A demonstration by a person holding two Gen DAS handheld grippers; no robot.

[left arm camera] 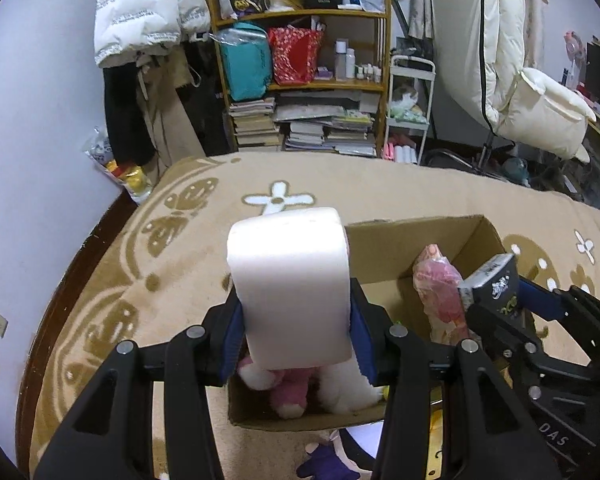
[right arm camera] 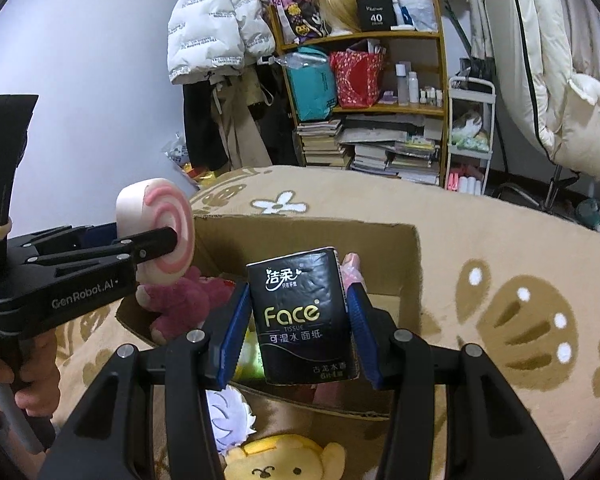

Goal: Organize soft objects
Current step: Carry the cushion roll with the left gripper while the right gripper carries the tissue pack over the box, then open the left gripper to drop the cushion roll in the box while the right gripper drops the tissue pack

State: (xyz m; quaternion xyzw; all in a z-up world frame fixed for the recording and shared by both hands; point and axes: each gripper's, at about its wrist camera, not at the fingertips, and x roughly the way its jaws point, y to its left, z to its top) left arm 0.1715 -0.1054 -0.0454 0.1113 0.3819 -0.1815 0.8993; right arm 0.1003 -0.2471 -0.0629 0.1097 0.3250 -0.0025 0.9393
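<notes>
- Holding a white foam-like roll [left arm camera: 288, 284] with a pink swirl on its end face, the left tongs [left arm camera: 296, 320] are clenched on it, lower centre of the left wrist view, above the cardboard box [left arm camera: 432, 240].
- Inside the box, at bottom centre, lie a pink-and-white plush toy [left arm camera: 288, 392] and, to the right, a pink wrapped bundle [left arm camera: 436, 280].
- Right tongs [right arm camera: 300, 320], centre of the right wrist view, grip a black tissue pack [right arm camera: 300, 312] over the same box.
- Risk: both tongs crowd one opening; a release near the rim could let the roll bounce onto the beige blanket [right arm camera: 500, 240], or the two tongs could knock together.
</notes>
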